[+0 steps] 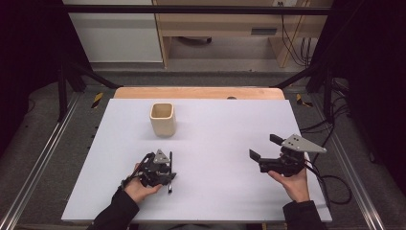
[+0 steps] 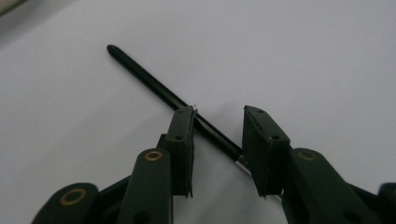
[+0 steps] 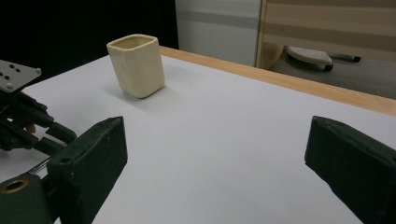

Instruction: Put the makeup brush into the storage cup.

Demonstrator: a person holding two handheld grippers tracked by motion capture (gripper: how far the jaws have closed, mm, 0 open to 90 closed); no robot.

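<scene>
Pen [image 2: 154, 86] flat on white tabletop [image 1: 215, 191], between narrowed left gripper [image 2: 217, 135] fingers, pads not clearly pressing. Right gripper [image 1: 265, 147] fingers wide, empty. Cup [image 1: 162, 119] upright, apart.

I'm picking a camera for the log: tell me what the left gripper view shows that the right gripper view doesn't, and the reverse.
Left gripper view alone: a black pen lying flat on the table, passing between the left gripper jaws, which aren't clamped on it. Right gripper view alone: an upright cream cup, the table's wooden edge, and the right gripper wide open on nothing. Both share the white tabletop.
</scene>
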